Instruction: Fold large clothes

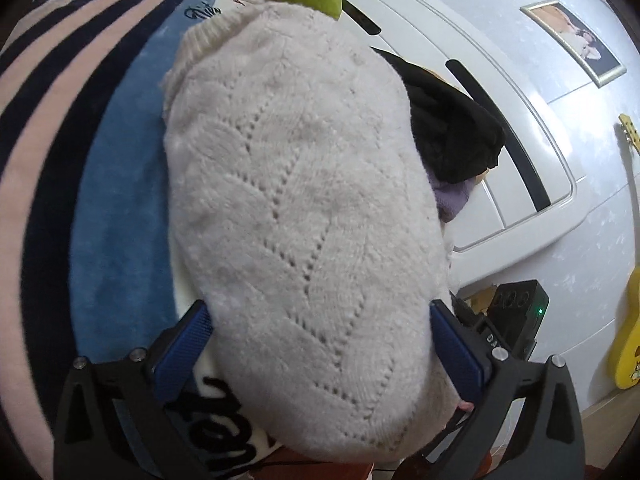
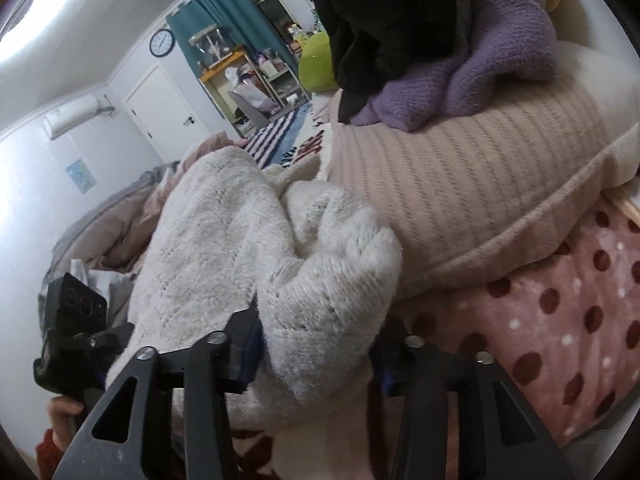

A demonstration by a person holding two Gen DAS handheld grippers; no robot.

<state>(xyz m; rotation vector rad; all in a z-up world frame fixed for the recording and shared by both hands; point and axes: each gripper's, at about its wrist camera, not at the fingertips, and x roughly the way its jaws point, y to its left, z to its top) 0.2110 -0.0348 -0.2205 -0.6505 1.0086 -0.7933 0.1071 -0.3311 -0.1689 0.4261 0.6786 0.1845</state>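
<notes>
cream sweater (image 1: 296, 208) on bed, no containers.

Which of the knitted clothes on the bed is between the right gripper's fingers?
The cream sweater: its bunched end sits in the right gripper. The purple knit and black garment lie farther off, piled on the pillow.

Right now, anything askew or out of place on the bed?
The cream knit sweater is not flat: one end is bunched into a thick rolled lump by the right gripper. Black garment and purple knit sit heaped unfolded on the pillow.
</notes>
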